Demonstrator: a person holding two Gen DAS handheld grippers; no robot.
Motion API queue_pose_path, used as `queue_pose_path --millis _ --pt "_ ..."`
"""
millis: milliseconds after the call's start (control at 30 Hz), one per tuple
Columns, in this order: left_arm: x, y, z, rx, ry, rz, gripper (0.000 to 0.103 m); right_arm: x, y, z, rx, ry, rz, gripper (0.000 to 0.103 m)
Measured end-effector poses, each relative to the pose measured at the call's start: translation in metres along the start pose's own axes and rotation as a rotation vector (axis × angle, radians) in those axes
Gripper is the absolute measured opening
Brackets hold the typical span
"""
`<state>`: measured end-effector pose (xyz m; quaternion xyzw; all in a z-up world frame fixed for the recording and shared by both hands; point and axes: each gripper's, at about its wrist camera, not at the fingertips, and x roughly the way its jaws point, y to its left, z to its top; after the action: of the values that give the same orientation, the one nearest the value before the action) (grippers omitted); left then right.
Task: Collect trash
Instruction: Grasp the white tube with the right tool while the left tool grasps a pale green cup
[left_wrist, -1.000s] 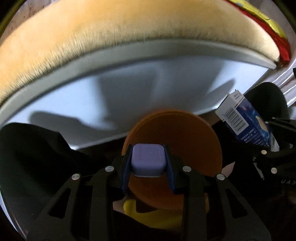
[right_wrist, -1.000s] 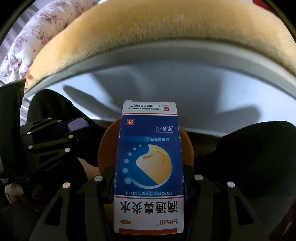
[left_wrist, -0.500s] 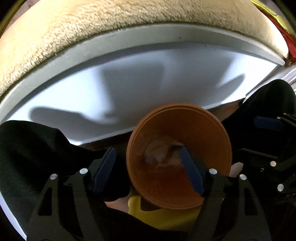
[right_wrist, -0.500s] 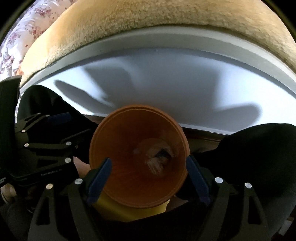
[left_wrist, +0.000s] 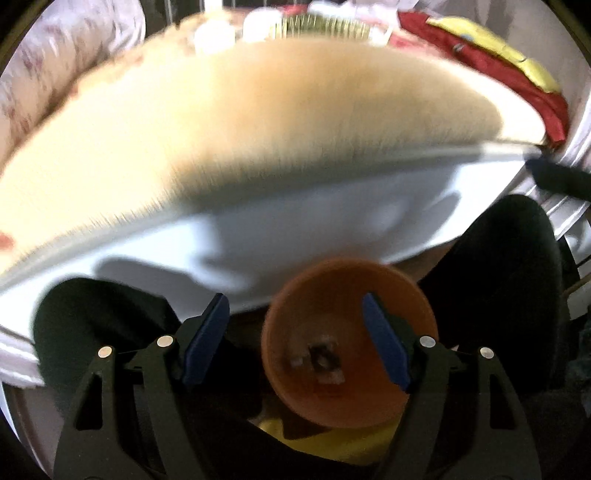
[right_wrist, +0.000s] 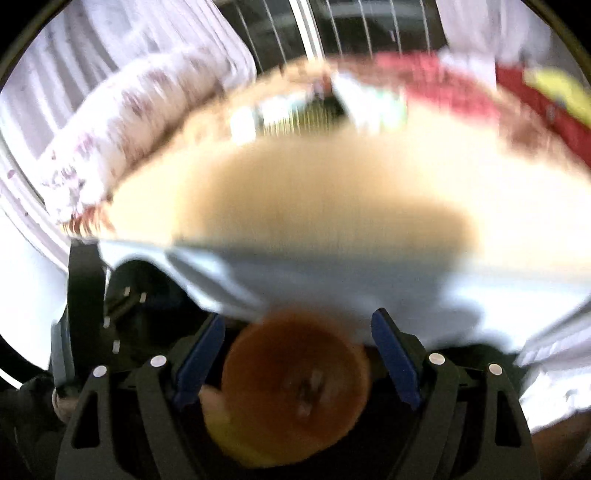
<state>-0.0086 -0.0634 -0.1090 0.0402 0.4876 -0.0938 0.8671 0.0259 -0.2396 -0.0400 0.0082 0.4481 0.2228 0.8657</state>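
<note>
Bedroom-type scene, blurred: tan fuzzy blanket (left_wrist: 258, 122) over a white mattress edge (left_wrist: 332, 206), floral bedding (right_wrist: 122, 122) far left, red and yellow cloth (left_wrist: 517, 81) at the far right corner. Orange bin (left_wrist: 347, 343), round and open-topped, sits low between the person's dark-trousered knees (left_wrist: 517, 288), just beside the mattress edge. Left gripper (left_wrist: 295, 339) hangs above the bin with jaws spread wide, nothing between the pads. Right gripper (right_wrist: 299, 354) is the same: jaws wide, empty, bin (right_wrist: 295, 387) straight below it. Bits of pale and dark trash lie at the bin bottom, too blurred to identify. Judgement on progress: some trash is already in the bin and both tools are free for another pick. Small pale items and a greenish thing (right_wrist: 295, 110) on the far side of the blanket could be trash left to collect, but blur makes that uncertain. Something yellow (left_wrist: 332, 439) shows under the bin, unclear what. No readable brands, labels or writing anywhere in either view.
</note>
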Motion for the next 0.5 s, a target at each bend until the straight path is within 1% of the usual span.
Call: queue_pose_path --millis 67,100,167,200,267,367,500 --pt "-0.011 -0.001 0.007 0.016 -0.037 0.015 0.073 -0.006 -0.003 0.031 -0.044 -0.071 -0.051 0.08" --pt "-0.014 -0.001 0.012 0.017 -0.048 0.014 0.073 -0.009 -0.008 0.052 -0.072 -0.109 -0.083 0.078" --pt "-0.02 0.001 0.02 0.008 -0.069 0.005 0.074 0.003 -0.013 0.087 -0.105 -0.147 -0.13 0.074" --pt "-0.023 0.004 0.024 0.0 -0.077 0.002 0.074 0.005 -0.019 0.099 -0.108 -0.154 -0.144 0.074" --pt "-0.029 0.009 0.032 -0.021 -0.091 -0.011 0.074 0.022 -0.032 0.135 -0.106 -0.143 -0.158 0.072" --pt "-0.033 0.02 0.038 -0.053 -0.105 -0.025 0.074 0.051 -0.036 0.171 -0.117 -0.12 -0.185 0.069" --pt "-0.027 0.034 0.04 -0.073 -0.107 -0.019 0.074 0.087 -0.042 0.192 -0.176 -0.069 -0.26 0.064"
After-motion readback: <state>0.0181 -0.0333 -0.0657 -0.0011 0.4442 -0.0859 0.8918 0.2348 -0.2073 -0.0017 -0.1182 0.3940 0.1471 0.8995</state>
